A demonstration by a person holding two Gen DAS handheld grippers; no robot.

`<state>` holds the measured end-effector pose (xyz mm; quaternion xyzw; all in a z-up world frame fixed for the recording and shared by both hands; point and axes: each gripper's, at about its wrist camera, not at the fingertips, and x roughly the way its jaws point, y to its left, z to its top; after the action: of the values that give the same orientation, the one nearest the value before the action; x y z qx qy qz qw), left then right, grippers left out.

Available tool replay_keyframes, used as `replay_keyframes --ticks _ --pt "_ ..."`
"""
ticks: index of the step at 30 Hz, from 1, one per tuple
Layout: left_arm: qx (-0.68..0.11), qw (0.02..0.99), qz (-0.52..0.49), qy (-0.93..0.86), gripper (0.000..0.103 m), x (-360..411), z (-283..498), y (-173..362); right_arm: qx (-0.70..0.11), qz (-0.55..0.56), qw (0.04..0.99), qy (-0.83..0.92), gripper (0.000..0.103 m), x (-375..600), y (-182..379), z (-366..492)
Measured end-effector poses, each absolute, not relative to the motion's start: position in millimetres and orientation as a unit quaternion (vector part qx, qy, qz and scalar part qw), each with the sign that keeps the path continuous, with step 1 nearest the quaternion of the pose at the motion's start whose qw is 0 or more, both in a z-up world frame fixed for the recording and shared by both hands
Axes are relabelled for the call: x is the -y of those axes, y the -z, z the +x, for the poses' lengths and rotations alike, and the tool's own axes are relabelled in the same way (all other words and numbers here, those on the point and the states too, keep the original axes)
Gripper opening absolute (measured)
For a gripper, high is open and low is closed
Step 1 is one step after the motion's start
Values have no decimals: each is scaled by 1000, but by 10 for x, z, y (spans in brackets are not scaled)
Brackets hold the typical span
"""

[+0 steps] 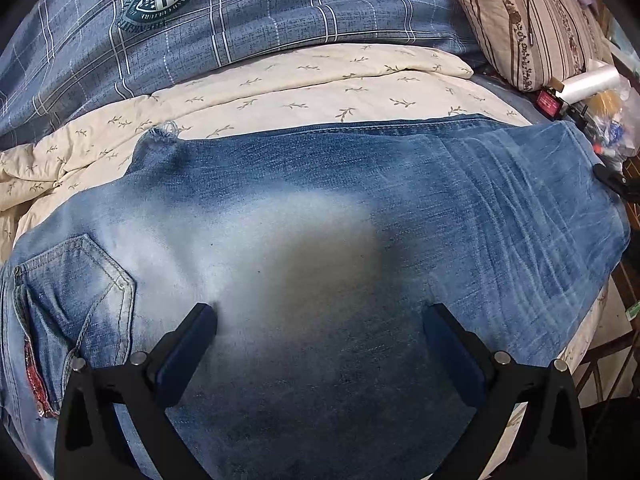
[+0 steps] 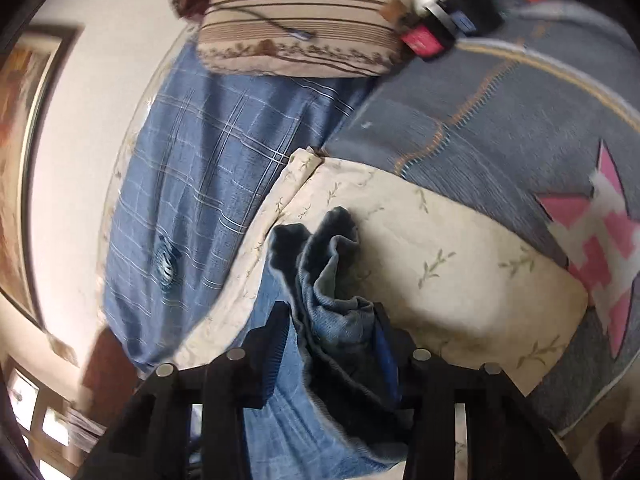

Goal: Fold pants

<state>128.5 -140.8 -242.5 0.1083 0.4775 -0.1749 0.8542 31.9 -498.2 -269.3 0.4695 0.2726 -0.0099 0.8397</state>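
The jeans (image 1: 320,216) are lying spread across the cream leaf-print quilt (image 1: 280,92), with the faded seat and a back pocket (image 1: 76,280) facing up toward the left wrist camera. The left gripper (image 1: 320,316) is hovering directly over the pale, worn patch of denim with its 2 fingers spread wide, nothing between them. The right gripper (image 2: 332,320) is pinching a bunched wad of the jeans (image 2: 332,280), the cloth rising in folds above its 2 fingers (image 2: 272,344) over the same quilt (image 2: 460,272). Beyond the quilt, a blue plaid cover (image 1: 240,20) is lying flat, and a striped pillow (image 1: 520,20) is resting at its far right end.
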Motion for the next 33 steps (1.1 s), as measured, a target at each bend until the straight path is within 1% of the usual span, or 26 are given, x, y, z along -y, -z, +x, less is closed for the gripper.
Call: replay_keyframes --ticks 3,8,9,10,12,16,22,26,32,33 --pt "-478 855 110 171 103 1423 1285 2432 -323 433 841 28 44 4877 2750 446" --pt "-478 856 108 166 103 1444 1294 2442 -326 399 857 33 44 4823 2696 464" --pt "-479 855 107 166 103 1443 1297 2440 -325 388 862 35 41 4795 2668 458" --pt "-481 854 105 165 103 1440 1300 2437 -324 373 869 36 35 4757 2628 459" --pt "-487 852 101 165 103 1428 1300 2419 -321 339 883 42 29 4653 2530 438" --pt "-496 848 75 171 103 1343 1273 2344 -309 293 904 39 25 4422 2353 423" --pt "-495 850 57 172 103 1158 1203 2200 -310 237 921 -11 24 3909 2185 496" --pt "-472 865 56 164 103 930 1121 2031 -346 190 917 -56 24 3396 2189 592" --pt "-463 874 34 143 103 483 1129 1926 -389 191 888 -152 24 2791 2307 636" --pt "-464 875 31 138 103 426 1139 1931 -398 187 885 -155 27 2693 2336 649"
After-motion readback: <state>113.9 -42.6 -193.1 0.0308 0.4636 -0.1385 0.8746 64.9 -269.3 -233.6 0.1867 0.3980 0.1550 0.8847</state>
